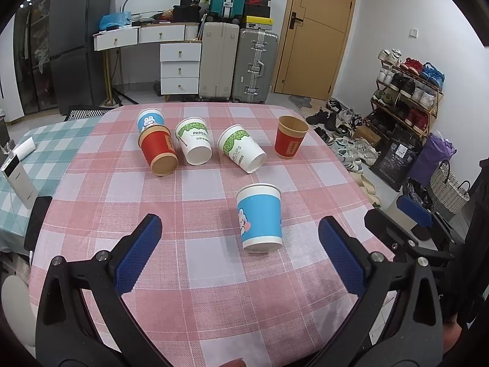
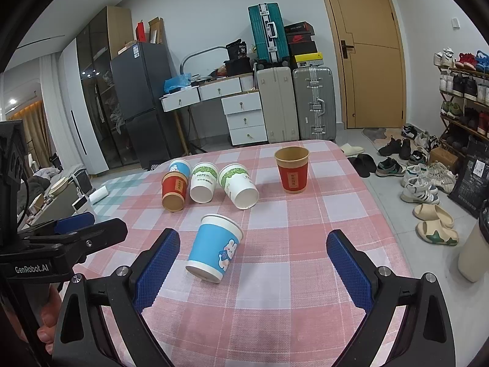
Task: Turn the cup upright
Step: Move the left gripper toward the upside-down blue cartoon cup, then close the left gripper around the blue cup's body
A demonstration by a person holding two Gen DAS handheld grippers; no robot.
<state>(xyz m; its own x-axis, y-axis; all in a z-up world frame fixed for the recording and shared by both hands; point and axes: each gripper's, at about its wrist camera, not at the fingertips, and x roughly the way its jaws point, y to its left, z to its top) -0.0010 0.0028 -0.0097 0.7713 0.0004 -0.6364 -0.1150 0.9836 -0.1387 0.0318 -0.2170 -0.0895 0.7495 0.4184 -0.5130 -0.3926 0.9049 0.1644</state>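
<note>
A blue paper cup with a rabbit print (image 1: 259, 217) (image 2: 214, 247) lies on its side on the pink checked tablecloth (image 1: 201, 275), base toward me. My left gripper (image 1: 241, 231) is open, a little short of it, the cup just ahead between the fingers. My right gripper (image 2: 253, 243) is open, the cup ahead and left of centre. Behind lie a red cup (image 1: 159, 150), two white-green cups (image 1: 195, 145) (image 1: 243, 148) and a second blue cup (image 1: 149, 120). A red cup (image 1: 290, 137) (image 2: 292, 169) stands upright at the far right.
The table's right edge drops to a floor with shoes and slippers (image 2: 434, 223). A power bank (image 1: 18, 180) lies on the green checked cloth at the left. The other gripper shows at each view's side (image 2: 70, 235) (image 1: 406, 223).
</note>
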